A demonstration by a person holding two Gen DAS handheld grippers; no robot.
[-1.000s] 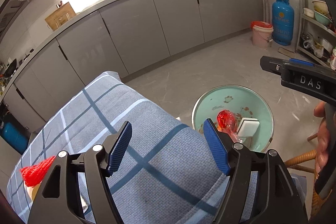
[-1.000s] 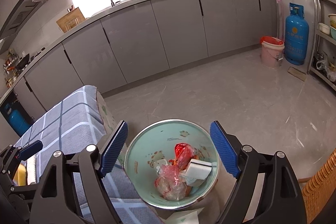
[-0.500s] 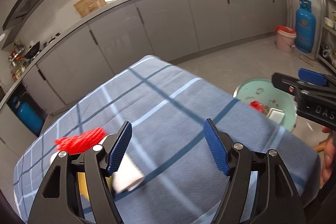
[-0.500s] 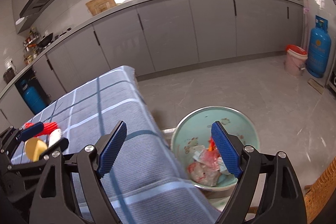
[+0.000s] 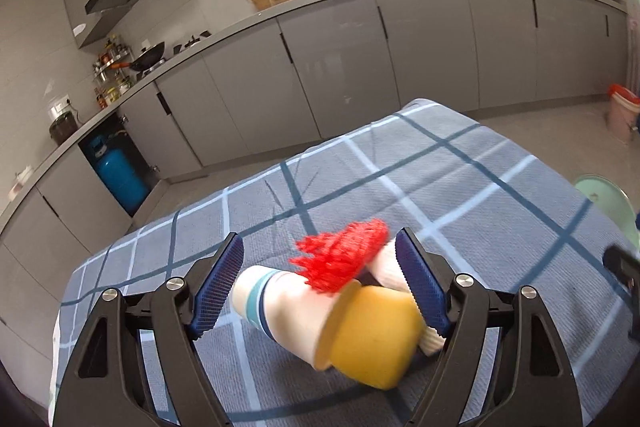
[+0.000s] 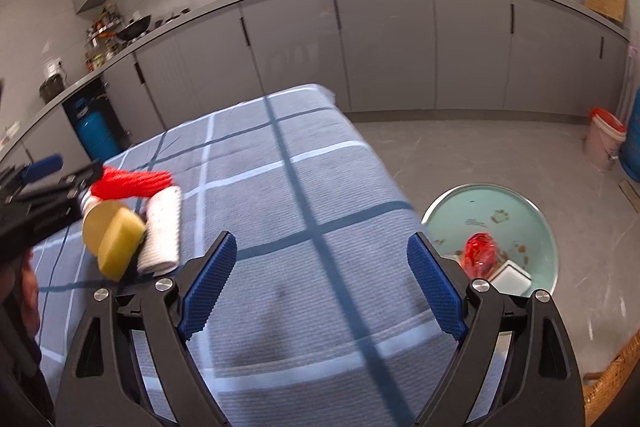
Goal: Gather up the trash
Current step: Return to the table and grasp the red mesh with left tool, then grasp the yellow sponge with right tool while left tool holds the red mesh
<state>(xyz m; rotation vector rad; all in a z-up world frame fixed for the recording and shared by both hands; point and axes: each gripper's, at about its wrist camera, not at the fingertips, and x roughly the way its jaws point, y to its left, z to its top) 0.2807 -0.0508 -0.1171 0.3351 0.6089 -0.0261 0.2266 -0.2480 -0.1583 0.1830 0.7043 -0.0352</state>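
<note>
On the table covered by a grey-blue checked cloth (image 5: 460, 187), the left gripper (image 5: 320, 291) has its blue ribbed jaws spread wide on either side of a small heap of rubbish, without closing on any of it. Nearest its left jaw lies a cream paper cup with a teal band (image 5: 276, 303), tipped on its side. A tuft of red plastic netting (image 5: 344, 255) sits over the cup's middle (its edges are blurred). In front of that is a yellow sponge-like block (image 5: 372, 335), and a white rolled cloth or paper wad (image 5: 390, 263) lies against the inside of the right jaw; whether the pad actually presses it cannot be told.

The right wrist view shows the same heap at the table's left side, with the left gripper's black body beside it. The right gripper (image 6: 320, 291) hangs over bare cloth near the table's right edge, its jaws wide apart and holding nothing. Further right, down on the grey floor just beside the table, stands a round pale-green bin with a metal rim (image 6: 520, 195). Inside it lie a crumpled red wrapper (image 6: 480, 251) and a white square piece (image 6: 512, 277). At the far right stands a pink bucket with a red liner (image 6: 604, 139).
</note>
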